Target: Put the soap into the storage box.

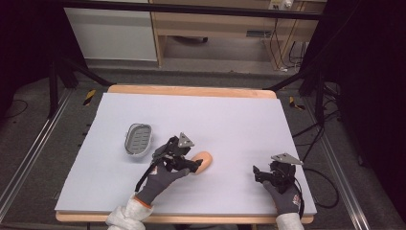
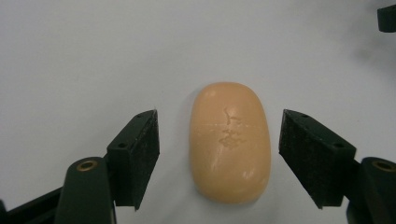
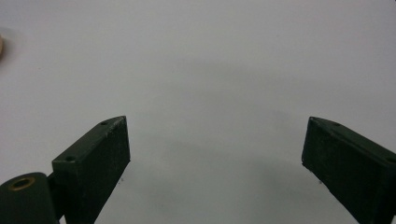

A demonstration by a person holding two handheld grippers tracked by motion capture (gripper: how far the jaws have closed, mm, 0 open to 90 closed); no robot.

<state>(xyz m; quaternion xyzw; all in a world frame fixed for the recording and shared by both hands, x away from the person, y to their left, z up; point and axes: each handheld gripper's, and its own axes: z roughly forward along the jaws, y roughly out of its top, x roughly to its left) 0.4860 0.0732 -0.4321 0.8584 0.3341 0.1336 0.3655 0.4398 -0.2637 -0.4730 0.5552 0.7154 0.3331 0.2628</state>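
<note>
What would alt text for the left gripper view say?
A peach-coloured oval soap bar lies on a pale table, centred between the left gripper's two open black jaws, which touch neither side of it. A faint stamp marks the bar's top.

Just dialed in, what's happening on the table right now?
A person is working with a gripper in each hand. The left gripper is open with its jaws on either side of a peach-coloured bar of soap lying on the white table, not yet gripping it. The right gripper is open over bare table near the front edge. A grey soap dish sits empty to the left of the soap.
</note>
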